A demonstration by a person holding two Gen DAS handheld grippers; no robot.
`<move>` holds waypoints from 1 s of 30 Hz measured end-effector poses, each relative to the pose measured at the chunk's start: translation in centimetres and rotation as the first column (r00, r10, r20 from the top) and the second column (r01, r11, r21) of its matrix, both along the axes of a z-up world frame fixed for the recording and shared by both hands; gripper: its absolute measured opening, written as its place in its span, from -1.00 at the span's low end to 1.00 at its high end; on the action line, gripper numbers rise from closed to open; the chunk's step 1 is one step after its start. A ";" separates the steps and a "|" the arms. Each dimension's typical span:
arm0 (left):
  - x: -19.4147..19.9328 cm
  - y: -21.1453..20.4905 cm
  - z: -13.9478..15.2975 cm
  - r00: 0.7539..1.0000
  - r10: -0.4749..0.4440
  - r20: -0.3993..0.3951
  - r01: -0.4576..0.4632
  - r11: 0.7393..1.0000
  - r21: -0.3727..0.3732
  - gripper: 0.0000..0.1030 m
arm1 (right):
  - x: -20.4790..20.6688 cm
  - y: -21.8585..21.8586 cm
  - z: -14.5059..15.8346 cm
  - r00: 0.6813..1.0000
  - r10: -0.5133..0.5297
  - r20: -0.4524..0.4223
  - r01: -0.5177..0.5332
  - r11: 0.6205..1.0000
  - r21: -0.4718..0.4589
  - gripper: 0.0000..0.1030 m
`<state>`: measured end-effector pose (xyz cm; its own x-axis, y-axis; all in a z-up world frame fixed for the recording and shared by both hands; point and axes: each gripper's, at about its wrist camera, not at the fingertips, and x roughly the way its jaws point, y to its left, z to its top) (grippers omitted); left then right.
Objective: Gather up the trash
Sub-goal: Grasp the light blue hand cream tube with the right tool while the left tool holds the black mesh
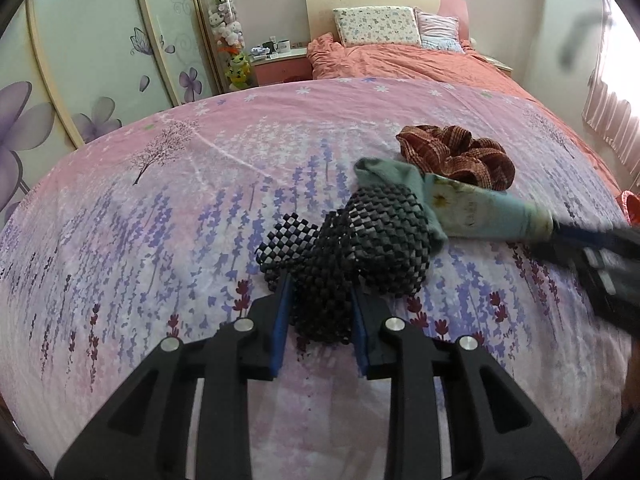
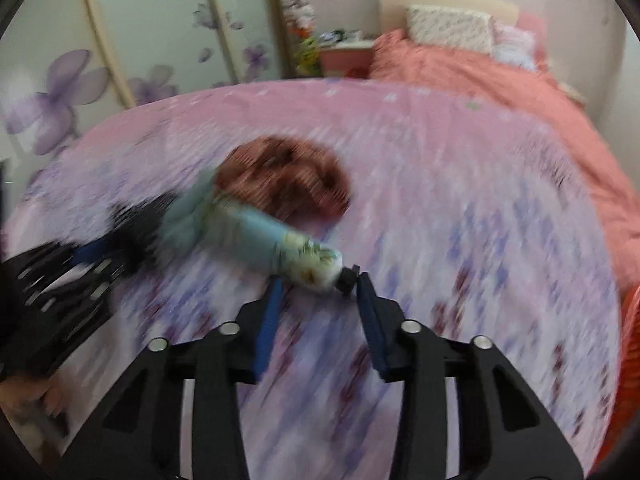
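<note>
Left wrist view. The left gripper (image 1: 320,300) is clamped on a bunched black mesh mat (image 1: 356,240), whose gathered end sits between the two blue pads (image 1: 280,320); the rest of the mat fans out ahead over the bed (image 1: 160,208), which carries a pink and lilac flower-print cover. Touching the far side of the mat lies a pale blue-green cloth (image 1: 384,174), and against that cloth lies a light blue floral bottle (image 1: 480,212) on its side, pointing toward the right edge of the frame. The right gripper (image 1: 568,236) comes in from that edge at the bottle's narrow end; whether it is holding the bottle cannot be told from here. A crumpled red-brown checked cloth (image 1: 460,154) lies just beyond the bottle. At the far end are an orange quilt (image 1: 400,62) and two pillows (image 1: 378,26).

Right wrist view (motion-blurred). The right gripper (image 2: 320,284) has its fingers apart, one on each side of the floral bottle's capped end (image 2: 316,268). The bottle lies on the bed cover (image 2: 480,200), its other end meeting the blue-green cloth (image 2: 184,216). The left gripper (image 2: 100,252) holds the black mat (image 2: 140,224) at left. The checked cloth (image 2: 284,176) lies behind the bottle.
</note>
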<state>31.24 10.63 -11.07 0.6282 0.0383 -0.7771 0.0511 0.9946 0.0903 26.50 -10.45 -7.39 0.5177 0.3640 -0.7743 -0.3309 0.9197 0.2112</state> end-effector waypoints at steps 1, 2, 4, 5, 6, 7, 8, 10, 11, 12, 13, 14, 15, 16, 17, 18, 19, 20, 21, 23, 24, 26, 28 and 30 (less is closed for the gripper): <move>0.0 0.1 0.0 1.000 0.000 0.000 0.000 1.000 -0.002 -0.44 | -0.8 -0.1 0.0 1.000 0.013 -0.003 -0.013 1.000 0.012 -0.29; 0.0 0.1 0.0 1.000 0.000 0.000 0.000 1.000 -0.004 -0.44 | -1.4 -0.3 0.1 1.000 0.002 0.003 -0.002 1.000 0.009 -0.29; -0.2 0.3 0.0 1.000 0.001 0.000 -0.001 1.000 -0.010 -0.44 | -1.8 -0.5 0.2 0.999 -0.027 0.022 0.027 1.000 -0.001 -0.28; -0.2 0.3 0.0 1.000 0.001 0.000 -0.001 1.000 -0.012 -0.44 | -1.6 -0.4 0.3 0.999 -0.044 0.031 0.044 0.999 -0.012 -0.23; -0.2 0.4 0.1 1.000 0.002 0.001 -0.002 1.000 -0.014 -0.44 | -1.3 -0.3 0.3 0.998 -0.056 0.035 0.057 0.998 -0.017 -0.12; -0.2 0.4 0.1 1.000 0.002 0.000 -0.002 1.000 -0.017 -0.45 | -1.0 -0.1 0.2 0.997 -0.063 0.039 0.064 0.998 -0.017 -0.06; -0.3 0.6 0.1 1.000 0.002 0.001 -0.002 1.000 -0.020 -0.45 | -0.7 0.2 0.2 0.997 -0.067 0.045 0.067 0.998 -0.018 0.01; -0.3 0.8 0.2 1.000 0.002 0.000 -0.002 1.000 -0.024 -0.45 | 0.3 1.2 0.2 0.996 -0.067 0.057 0.069 0.997 -0.035 0.02; -0.3 0.8 0.2 1.000 0.002 0.000 -0.002 1.000 -0.023 -0.45 | 0.6 1.6 0.0 0.996 -0.065 0.058 0.067 0.997 -0.042 0.02; -0.3 0.9 0.2 1.000 0.002 0.000 -0.002 1.000 -0.021 -0.45 | 0.9 1.9 -0.2 0.997 -0.062 0.055 0.065 0.997 -0.050 0.02; -0.3 0.9 0.2 1.000 0.002 -0.001 -0.002 1.000 -0.018 -0.45 | 1.0 2.0 -0.3 0.996 -0.058 0.063 0.062 0.996 -0.061 0.02; -0.3 0.8 0.2 1.000 0.002 -0.001 -0.002 1.000 -0.016 -0.45 | 1.0 2.1 -0.2 0.996 -0.056 0.065 0.061 0.996 -0.069 -0.06; -0.3 0.8 0.2 1.000 0.001 -0.001 -0.001 1.000 -0.015 -0.45 | 0.8 2.2 -0.2 0.996 -0.057 0.067 0.062 0.995 -0.075 -0.11; -0.3 0.8 0.2 1.000 0.001 -0.001 -0.001 1.000 -0.016 -0.45 | 0.5 2.1 -0.2 0.996 -0.059 0.068 0.064 0.995 -0.074 -0.15; -0.3 0.8 0.2 1.000 0.002 -0.001 -0.002 1.000 -0.017 -0.45 | 0.1 1.7 -0.2 0.996 -0.062 0.067 0.067 0.995 -0.071 -0.24; -0.3 0.8 0.2 1.000 0.002 -0.001 -0.002 1.000 -0.017 -0.45 | -0.5 1.1 -0.2 0.996 -0.068 0.064 0.072 0.995 -0.066 -0.32; -0.4 0.8 0.2 1.000 0.001 -0.001 -0.001 1.000 -0.019 -0.45 | -1.0 0.4 -0.2 0.995 -0.079 0.062 0.083 0.994 -0.064 -0.34; -0.4 0.8 0.2 1.000 0.001 -0.001 -0.001 1.000 -0.020 -0.45 | -1.5 -0.1 -0.2 0.994 -0.094 0.059 0.098 0.993 -0.065 -0.36; -0.4 0.8 0.2 1.000 0.001 -0.001 -0.001 1.000 -0.022 -0.45 | -2.0 -0.8 -0.2 0.992 -0.111 0.058 0.115 0.991 -0.064 -0.39; -0.3 0.8 0.2 1.000 0.001 -0.001 -0.001 1.000 -0.022 -0.45 | -3.3 -2.0 -0.2 0.988 -0.144 0.049 0.147 0.987 -0.062 -0.40; -0.3 0.8 0.2 1.000 0.001 -0.001 -0.001 1.000 -0.021 -0.45 | -4.2 -2.7 -0.3 0.987 -0.154 0.043 0.157 0.986 -0.060 -0.40; -0.3 0.8 0.2 1.000 0.001 -0.001 -0.001 1.000 -0.020 -0.44 | -5.2 -3.1 -0.3 0.988 -0.150 0.046 0.153 0.986 -0.070 -0.40; -0.3 0.8 0.2 1.000 0.000 -0.002 0.000 1.000 -0.017 -0.44 | -5.4 -3.0 -0.3 0.988 -0.146 0.049 0.149 0.986 -0.081 -0.38; -0.3 0.7 0.2 1.000 0.000 -0.002 0.000 1.000 -0.012 -0.44 | -5.0 -2.6 -0.3 0.987 -0.150 0.050 0.154 0.984 -0.090 -0.20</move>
<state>30.99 11.32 -10.86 0.6269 0.0290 -0.7786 0.0516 0.9956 0.0786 21.49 -13.10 -7.73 0.5949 0.2064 -0.7768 -0.1931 0.9749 0.1112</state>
